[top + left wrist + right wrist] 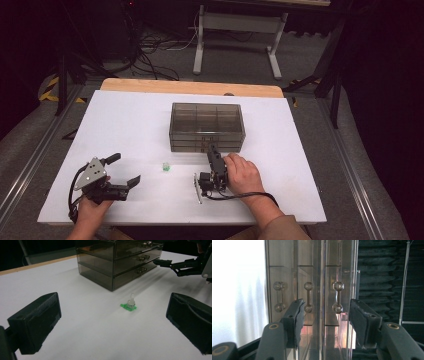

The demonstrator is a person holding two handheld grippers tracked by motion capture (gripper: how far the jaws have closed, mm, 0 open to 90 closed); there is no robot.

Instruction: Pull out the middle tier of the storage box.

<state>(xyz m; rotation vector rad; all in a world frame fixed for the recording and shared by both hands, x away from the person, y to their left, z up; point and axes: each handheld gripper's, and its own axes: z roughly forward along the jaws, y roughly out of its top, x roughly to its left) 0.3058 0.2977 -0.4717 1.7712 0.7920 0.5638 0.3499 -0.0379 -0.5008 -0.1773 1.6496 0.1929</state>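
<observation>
smoky clear plastic drawer box (207, 126) sits mid-table, and i have my right gripper (213, 155) at its front with jaws half apart around a drawer handle (337, 297), gripping nothing, while my left gripper (127, 170), well left of it, gapes empty toward a small green piece (129, 305).

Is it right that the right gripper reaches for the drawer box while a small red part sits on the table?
Not quite: the part is green, not red, as the left gripper view shows. The right gripper does reach for the drawer box.
</observation>
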